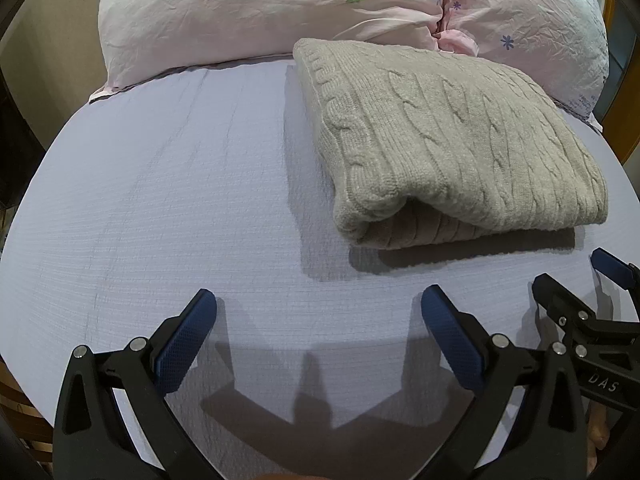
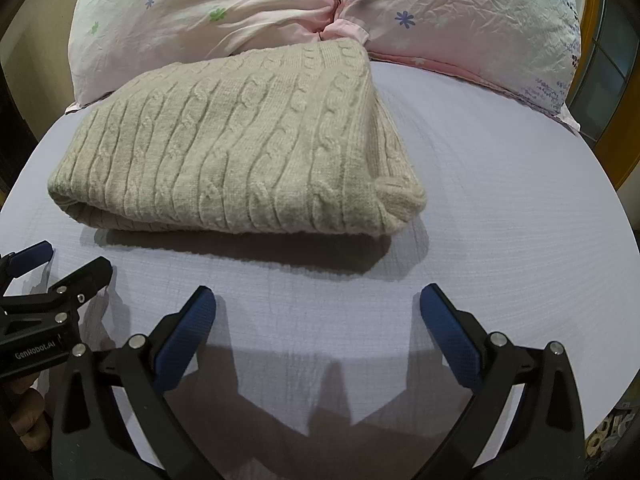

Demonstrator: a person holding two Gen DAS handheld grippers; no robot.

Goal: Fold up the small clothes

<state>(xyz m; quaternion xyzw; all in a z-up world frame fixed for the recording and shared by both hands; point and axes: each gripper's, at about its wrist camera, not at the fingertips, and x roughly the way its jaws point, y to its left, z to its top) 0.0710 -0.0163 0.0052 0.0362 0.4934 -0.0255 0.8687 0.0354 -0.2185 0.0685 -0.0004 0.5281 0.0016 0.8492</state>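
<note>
A beige cable-knit sweater (image 1: 448,144) lies folded into a thick rectangle on the pale lilac bed sheet (image 1: 168,200), just in front of the pillows. It also shows in the right wrist view (image 2: 236,152). My left gripper (image 1: 319,308) is open and empty, hovering over bare sheet to the near left of the sweater. My right gripper (image 2: 318,306) is open and empty, over bare sheet just in front of the sweater's near edge. Each gripper shows at the edge of the other's view: the right gripper (image 1: 576,280) and the left gripper (image 2: 68,260).
Two pink floral pillows (image 1: 260,12) (image 2: 472,20) lie along the head of the bed behind the sweater. The sheet (image 2: 500,200) stretches to the right of the sweater. A wooden frame and a window stand at the far right (image 2: 600,60).
</note>
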